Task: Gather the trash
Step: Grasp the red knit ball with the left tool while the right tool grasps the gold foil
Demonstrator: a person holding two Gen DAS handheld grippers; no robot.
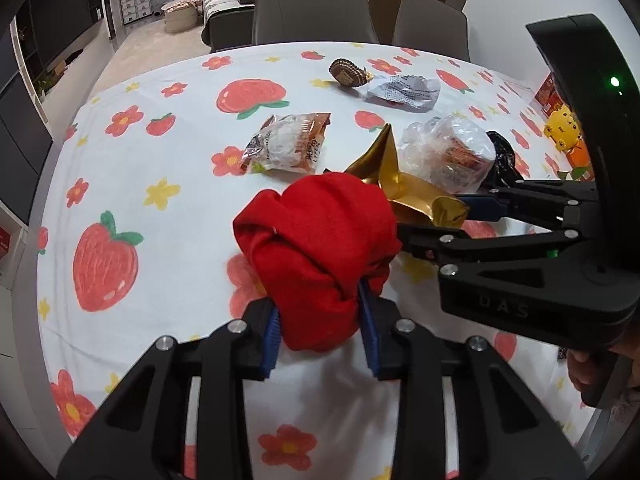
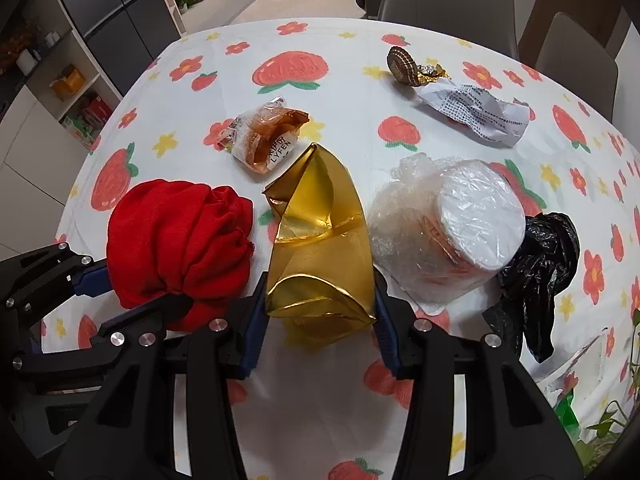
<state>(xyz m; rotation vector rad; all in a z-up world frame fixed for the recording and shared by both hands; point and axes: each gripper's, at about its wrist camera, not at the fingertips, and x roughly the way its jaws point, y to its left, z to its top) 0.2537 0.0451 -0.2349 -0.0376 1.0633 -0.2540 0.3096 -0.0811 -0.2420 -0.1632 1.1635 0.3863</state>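
Both grippers loaded up over the strawberry-print tablecloth (image 1: 168,272)

We've got the left gripper (image 1: 320,332) clamped on a bunched red fabric pouch (image 1: 320,248), blue pads (image 1: 271,336) pressed into both sides of it, and right beside it our right gripper (image 2: 320,320) is pinched on a crumpled gold foil wrapper (image 2: 320,240), jaws closed partway with the foil sticking up between them. Just to the right of the right gripper sits a round white tub wrapped in clear plastic film (image 2: 456,224), with a scrunched black plastic bag (image 2: 540,268) touching its far right side. Ahead of both grippers there's a clear and orange snack packet (image 2: 266,140). Further out to the right lies a crumpled white printed paper (image 2: 476,114), and past that a brown fluted chocolate cup with gold foil (image 2: 404,66).
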